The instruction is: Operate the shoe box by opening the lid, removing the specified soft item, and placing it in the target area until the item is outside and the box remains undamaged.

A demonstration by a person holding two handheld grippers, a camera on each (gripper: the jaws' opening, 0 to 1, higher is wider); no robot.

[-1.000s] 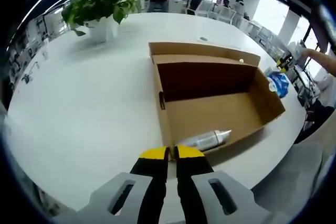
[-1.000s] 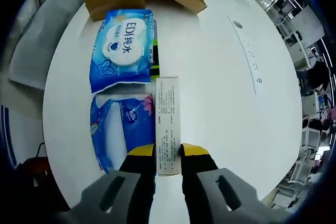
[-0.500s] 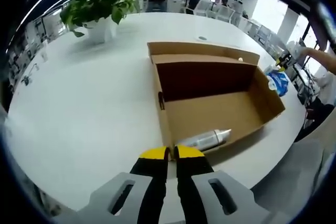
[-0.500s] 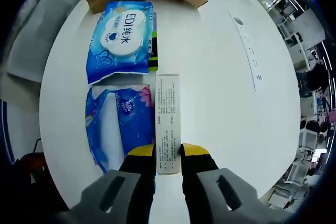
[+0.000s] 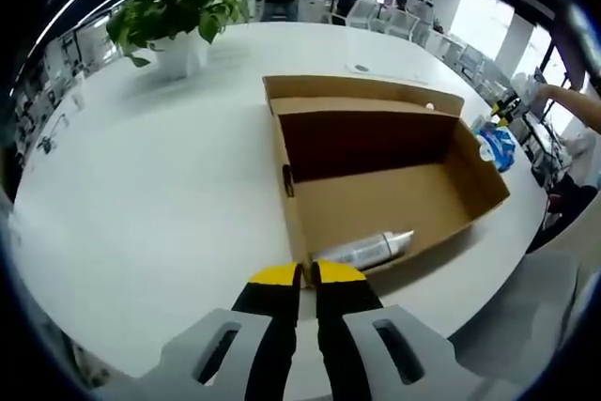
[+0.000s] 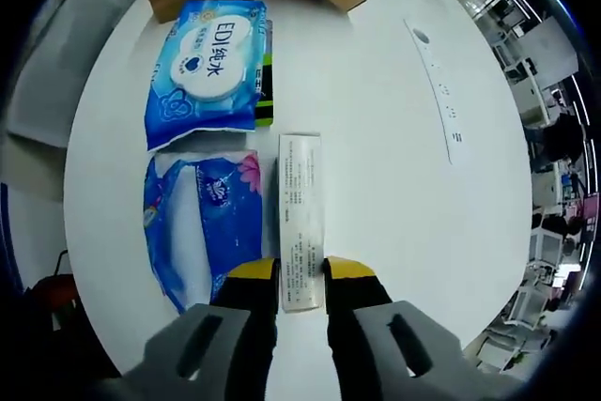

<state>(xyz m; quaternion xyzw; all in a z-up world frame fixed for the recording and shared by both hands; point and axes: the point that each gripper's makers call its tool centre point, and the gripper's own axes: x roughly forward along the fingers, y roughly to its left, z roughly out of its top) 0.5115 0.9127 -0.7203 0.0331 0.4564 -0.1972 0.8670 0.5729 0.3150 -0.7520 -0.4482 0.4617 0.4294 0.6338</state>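
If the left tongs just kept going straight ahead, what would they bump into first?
Most likely the near corner of the open cardboard shoe box, right ahead of the left tongs. Just inside that wall lies a silver bottle. The tongs look shut; how far off the box is, I cannot judge.

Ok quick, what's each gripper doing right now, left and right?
Left gripper: shut, holding nothing, at the near edge of the open shoe box.
Right gripper: shut on the long white carton beside the blue packs.
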